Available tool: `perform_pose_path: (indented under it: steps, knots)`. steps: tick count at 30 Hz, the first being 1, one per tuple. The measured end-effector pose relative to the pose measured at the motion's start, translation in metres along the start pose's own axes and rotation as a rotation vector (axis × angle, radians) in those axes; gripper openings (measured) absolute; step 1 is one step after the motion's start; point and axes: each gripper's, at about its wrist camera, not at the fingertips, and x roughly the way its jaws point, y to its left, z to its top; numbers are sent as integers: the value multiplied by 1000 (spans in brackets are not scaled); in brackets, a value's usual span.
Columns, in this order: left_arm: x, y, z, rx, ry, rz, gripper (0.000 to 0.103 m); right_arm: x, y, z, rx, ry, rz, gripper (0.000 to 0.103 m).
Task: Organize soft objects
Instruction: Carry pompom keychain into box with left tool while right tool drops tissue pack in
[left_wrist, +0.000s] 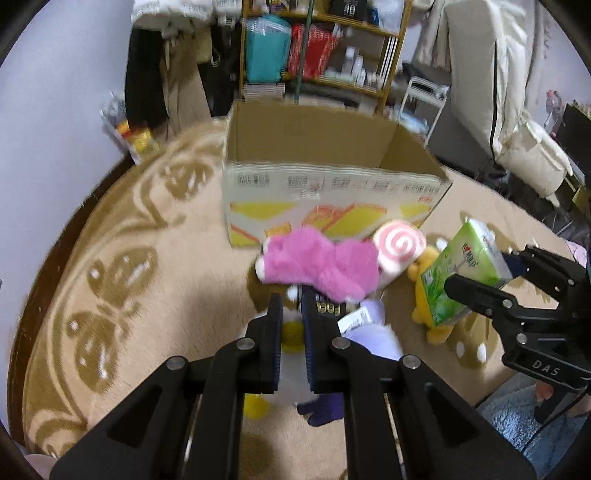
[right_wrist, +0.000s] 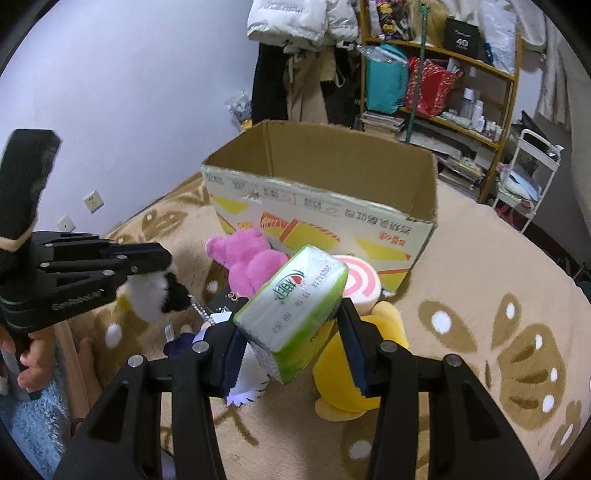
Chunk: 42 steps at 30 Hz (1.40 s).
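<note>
Clamping green tissue pack (right_wrist: 295, 314), right gripper (right_wrist: 291, 339); left gripper (left_wrist: 291, 332) narrowly parted (contents unclear).

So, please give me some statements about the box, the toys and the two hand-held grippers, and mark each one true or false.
1. The right hand-held gripper holds a green tissue pack. True.
2. The tissue pack already lies inside the cardboard box. False: it is held in front of the box, above the toys.
3. The pink plush toy lies on the carpet in front of the box. True.
4. The box is closed with its flaps folded down. False: its top is open.
5. The left hand-held gripper grips the yellow plush toy. False: it is over a black-and-white plush; the yellow toy lies below the tissue pack.
</note>
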Motion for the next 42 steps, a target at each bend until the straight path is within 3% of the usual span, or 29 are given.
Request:
perform_pose_path:
  steps: [12, 20, 32, 36, 42]
  knots:
    - [-35, -1, 11, 17, -176, 54, 10, -40, -7, 10, 29, -163, -15, 49]
    - [-46, -7, 26, 10, -226, 53, 10, -53, -14, 23, 57, -237, -28, 49]
    - [-64, -9, 105, 18, -371, 46, 10, -59, -24, 58, 38, -301, -75, 49]
    - [-61, -10, 131, 43, -419, 109, 10, -52, -37, 76, 53, -322, -81, 49]
    - [-49, -5, 151, 43, -448, 118, 10, -41, -52, 93, 60, -354, -88, 49]
